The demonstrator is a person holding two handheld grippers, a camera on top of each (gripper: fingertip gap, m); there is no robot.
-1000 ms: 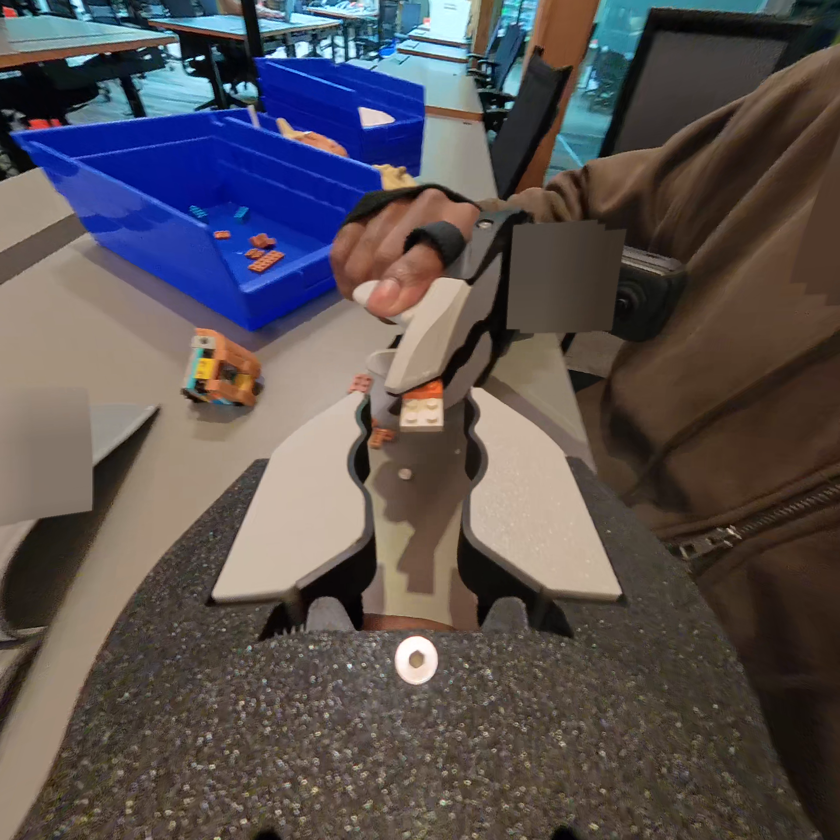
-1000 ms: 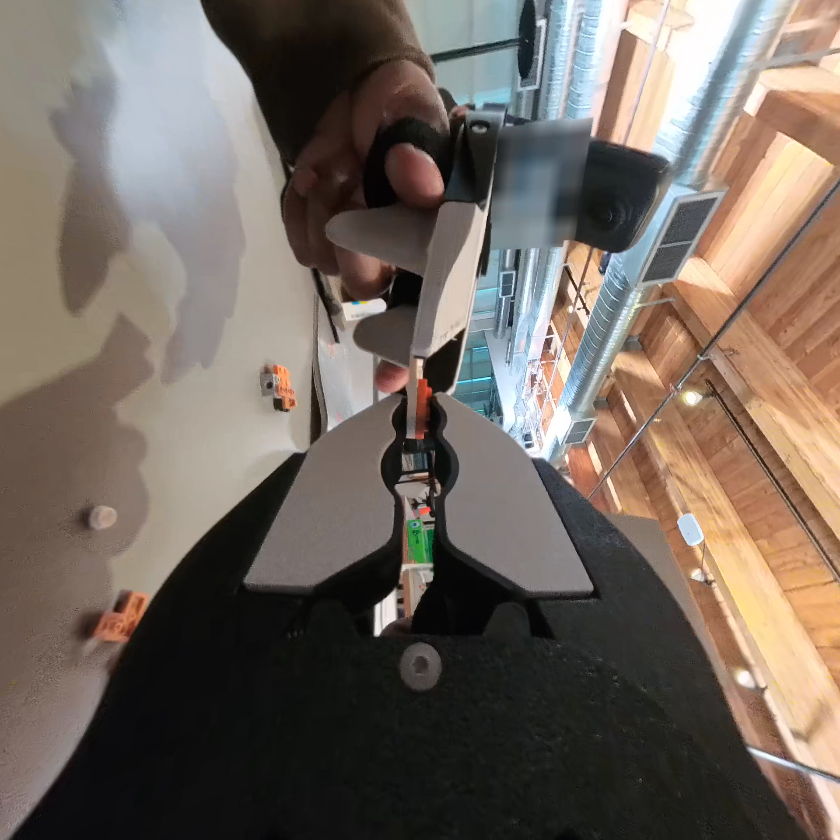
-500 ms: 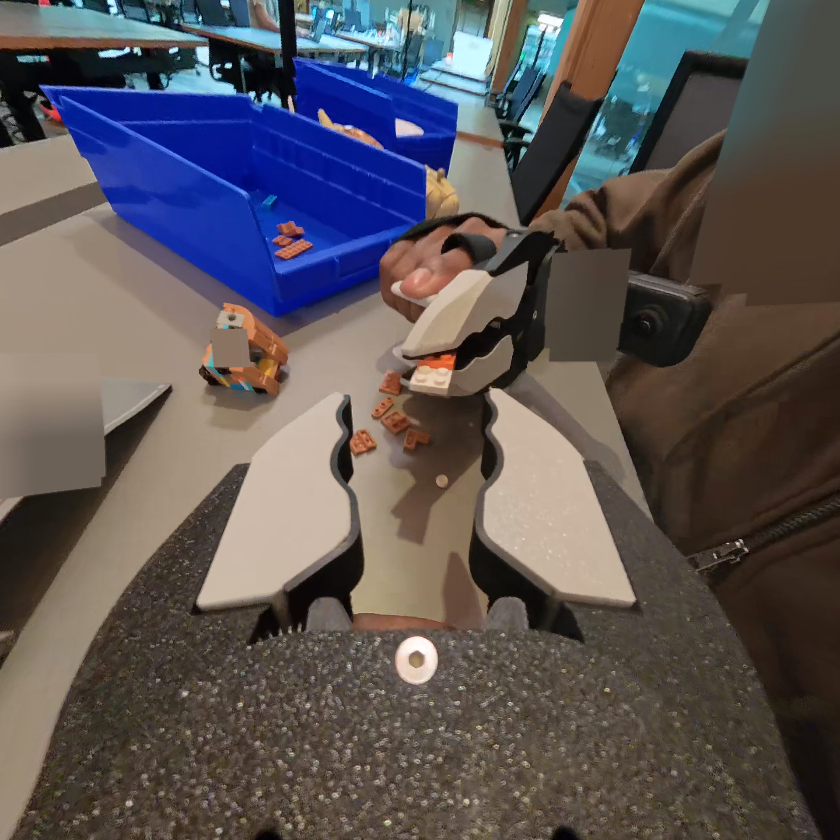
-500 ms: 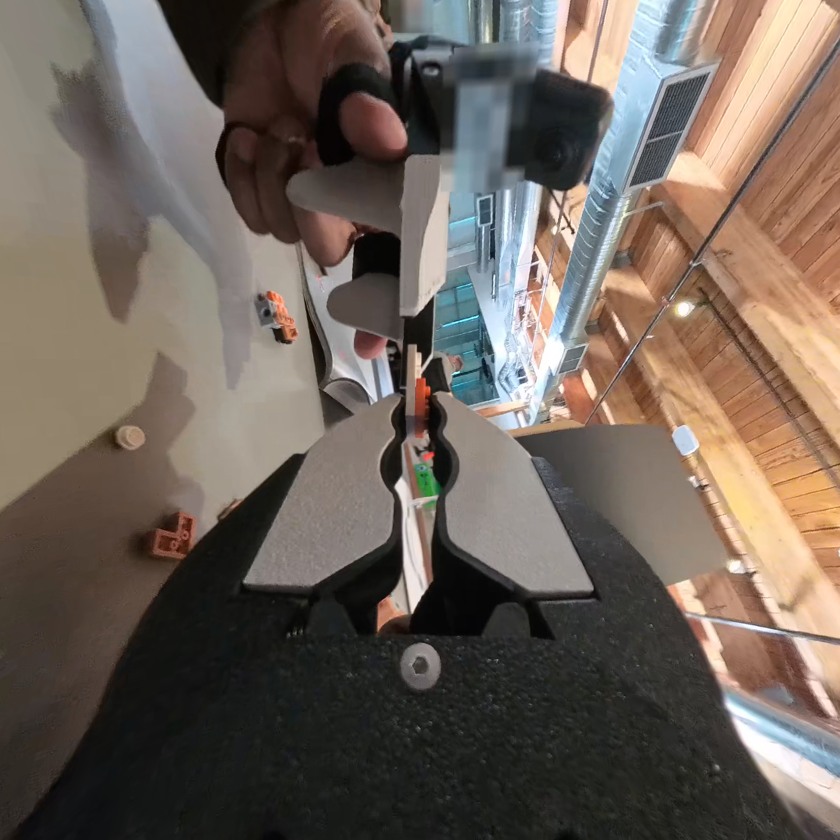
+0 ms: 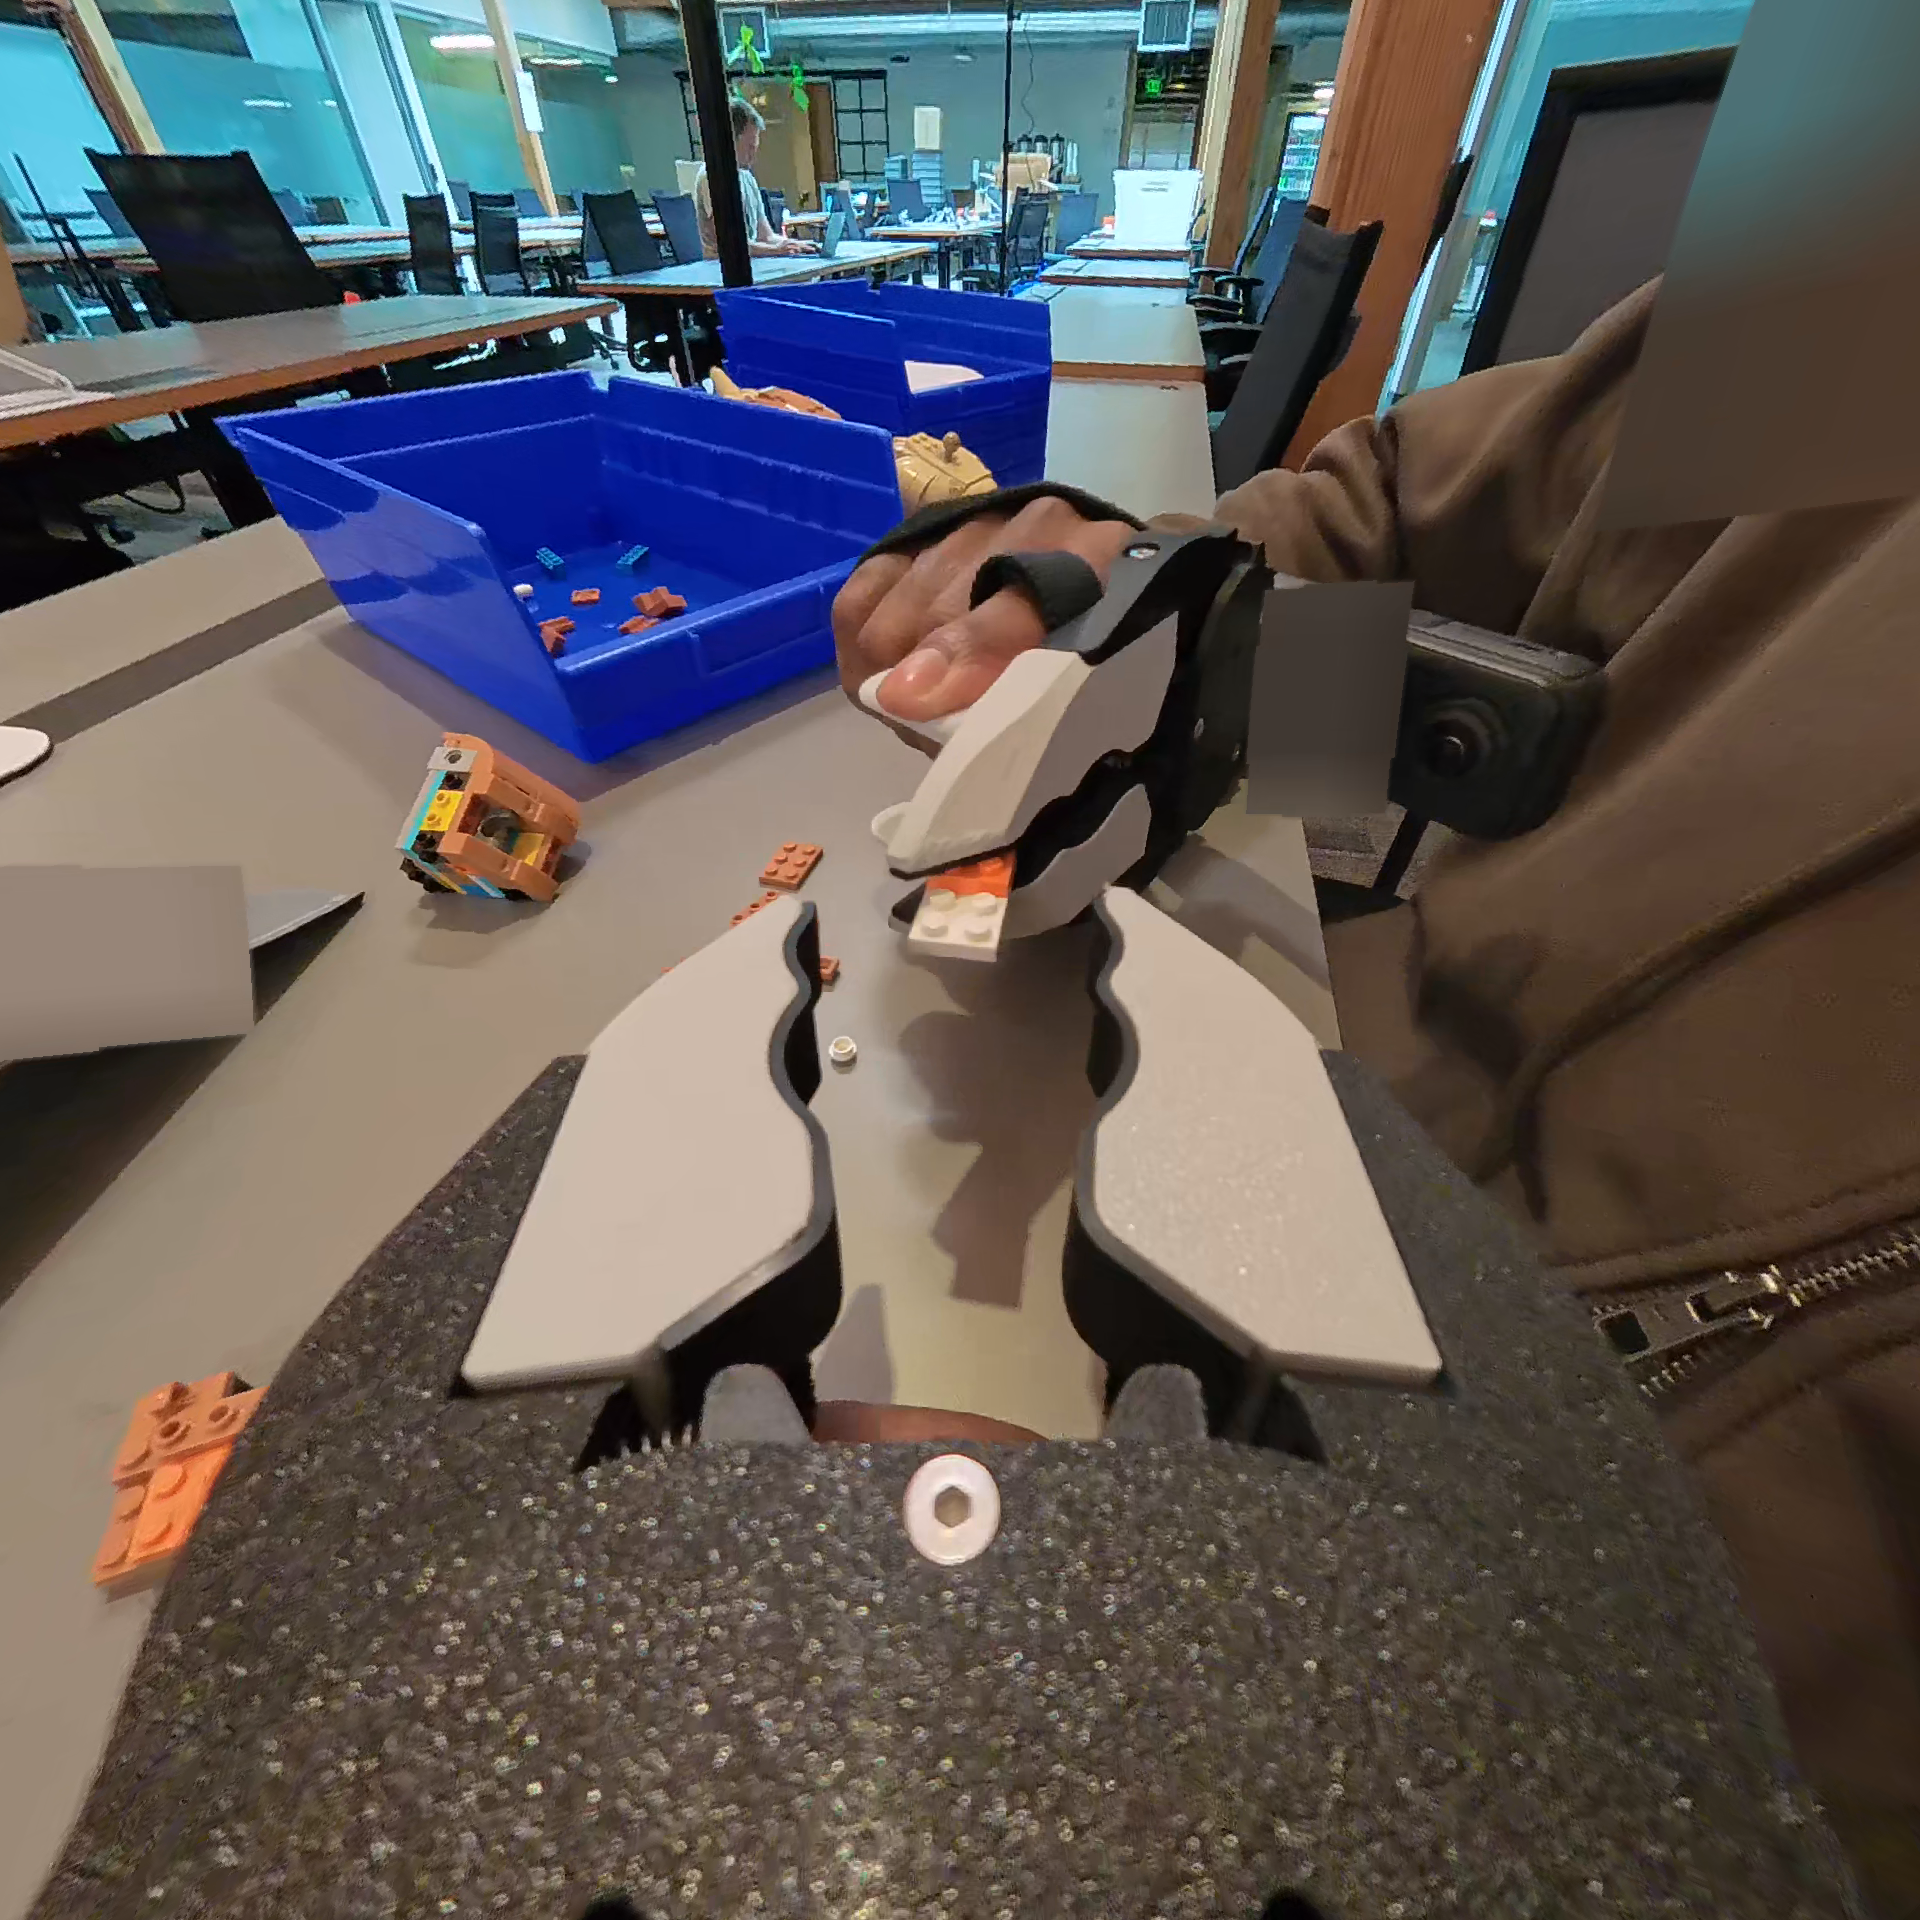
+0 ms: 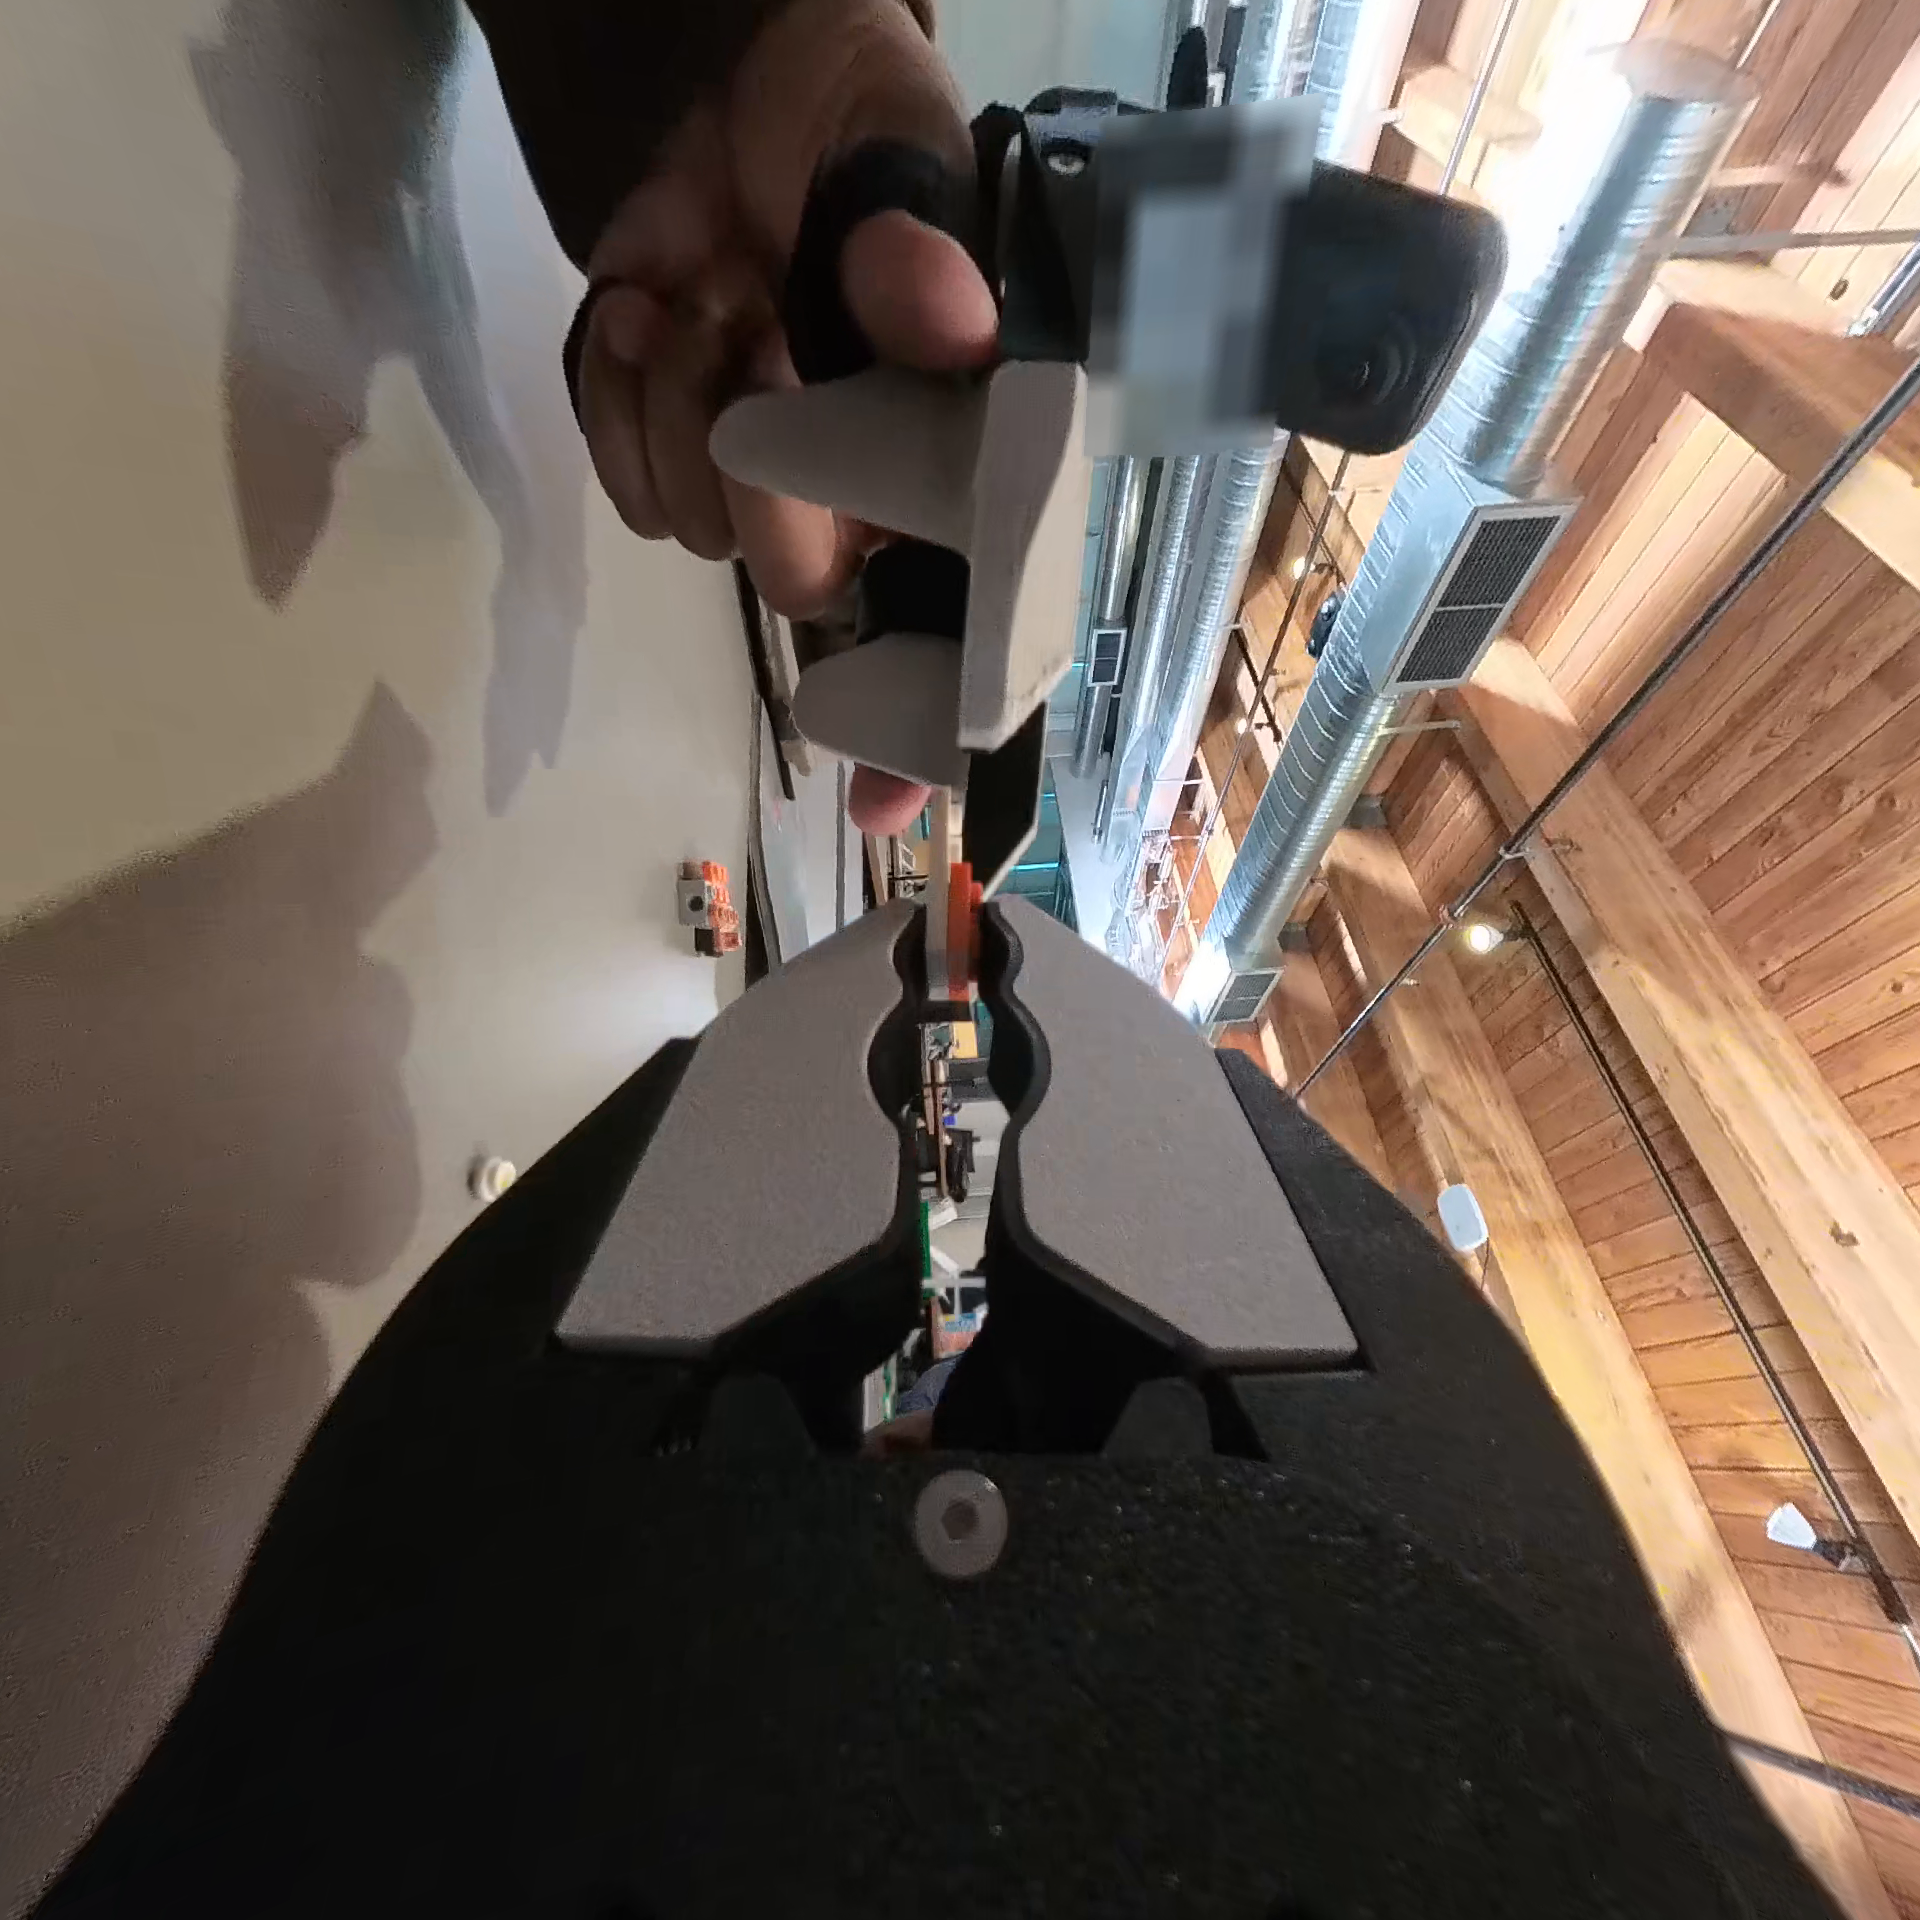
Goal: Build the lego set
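Nearby, blue bin [image 5: 457, 540]; left gripper [image 5: 951, 951] jaws apart, right gripper [image 6: 954, 925] jaws clamped on stacked plates [image 6: 958, 920].

bin [image 5: 447, 582]: glossy blue plastic | table [image 5: 312, 1091]: smooth matt grey | ceiling [image 6: 1621, 935]: wood planks

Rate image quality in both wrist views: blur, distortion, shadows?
Left wrist view: sharp, with wide-angle bending at the edges; the open left claw and the white-and-orange plate stack throw soft shadows on the grey table. Right wrist view: rolled sideways, the far hand motion-blurred, the table washed out.
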